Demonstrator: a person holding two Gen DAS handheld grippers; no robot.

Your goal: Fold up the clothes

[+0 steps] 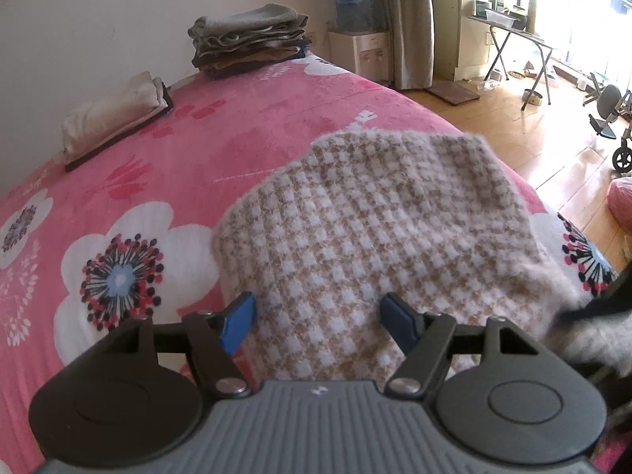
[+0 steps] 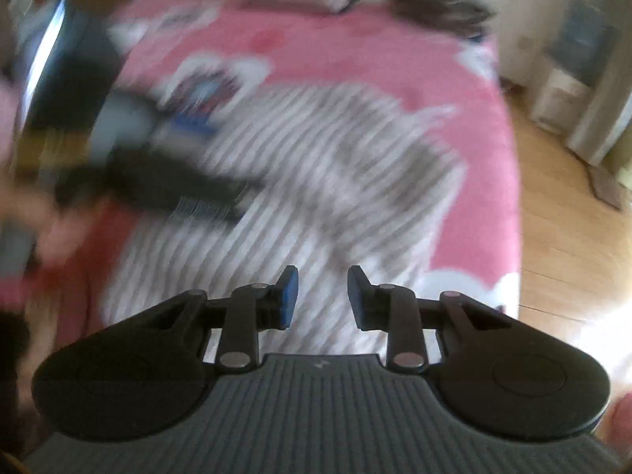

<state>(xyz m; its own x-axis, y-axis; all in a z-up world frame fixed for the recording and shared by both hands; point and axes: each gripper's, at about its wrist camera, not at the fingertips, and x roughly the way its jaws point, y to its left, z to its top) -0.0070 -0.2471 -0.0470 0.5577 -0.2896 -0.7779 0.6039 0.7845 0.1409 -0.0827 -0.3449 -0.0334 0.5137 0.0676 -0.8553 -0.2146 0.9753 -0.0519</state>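
Blue-padded fingers (image 1: 237, 324) of the left gripper (image 1: 318, 322) stood wide apart over the near end of a beige-and-white houndstooth garment (image 1: 375, 213), gripping nothing. That garment lay spread on a bed under a pink floral blanket (image 1: 158, 150). Beyond the garment, by the wall, sat a stack of folded clothes (image 1: 249, 41) and a folded cream item (image 1: 114, 112). In the blurred right wrist view, the right gripper (image 2: 322, 296) hovered above the same garment, its jaws slightly parted and empty.
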